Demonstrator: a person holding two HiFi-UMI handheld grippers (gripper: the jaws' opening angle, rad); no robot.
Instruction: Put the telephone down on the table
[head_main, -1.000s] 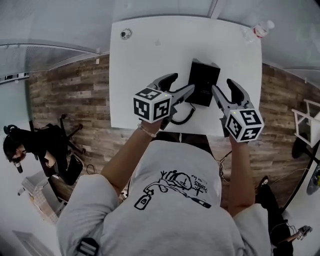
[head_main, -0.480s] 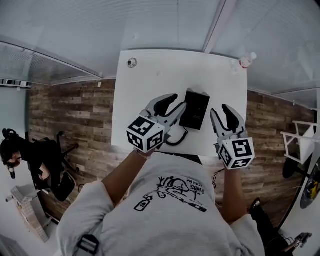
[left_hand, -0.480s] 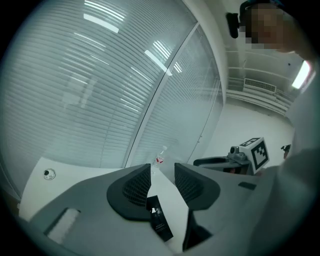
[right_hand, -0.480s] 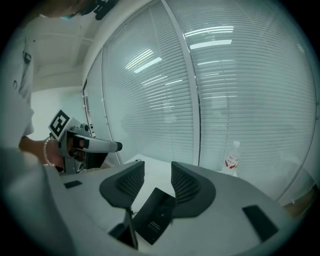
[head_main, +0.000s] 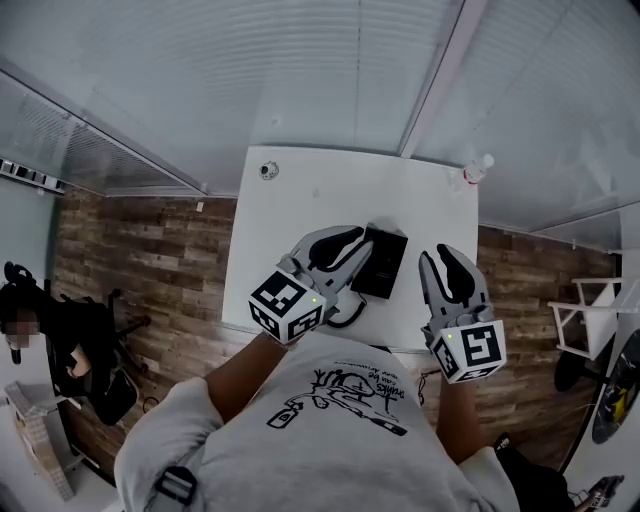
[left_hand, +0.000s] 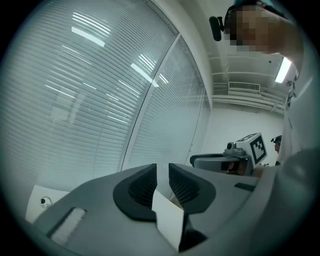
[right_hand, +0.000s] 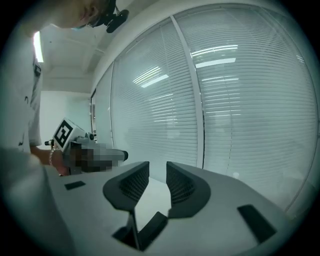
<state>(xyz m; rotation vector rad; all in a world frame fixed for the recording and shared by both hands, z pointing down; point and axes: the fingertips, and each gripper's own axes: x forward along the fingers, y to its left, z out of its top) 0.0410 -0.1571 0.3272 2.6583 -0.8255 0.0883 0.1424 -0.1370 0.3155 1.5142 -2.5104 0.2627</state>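
Note:
The black telephone (head_main: 382, 262) lies on the white table (head_main: 330, 190), its coiled cord (head_main: 345, 312) trailing toward the near edge. Both grippers hang in the air above the table and hold nothing. My left gripper (head_main: 352, 241) is over the phone's left side; its jaws have just been closing and stand shut with nothing between them (left_hand: 162, 169). My right gripper (head_main: 441, 258) is to the right of the phone; its jaws have just been closing and a narrow gap remains, with nothing in it (right_hand: 157, 170).
A clear bottle (head_main: 476, 170) stands at the table's far right corner and a small round object (head_main: 267, 171) at its far left. Slatted blinds fill the wall behind. A seated person (head_main: 40, 330) is at the left, a white stand (head_main: 582, 318) at the right.
Both grippers have lifted away from the telephone's sides and their jaws have closed from wide open. The phone stays on the table, which now looks smaller and farther below.

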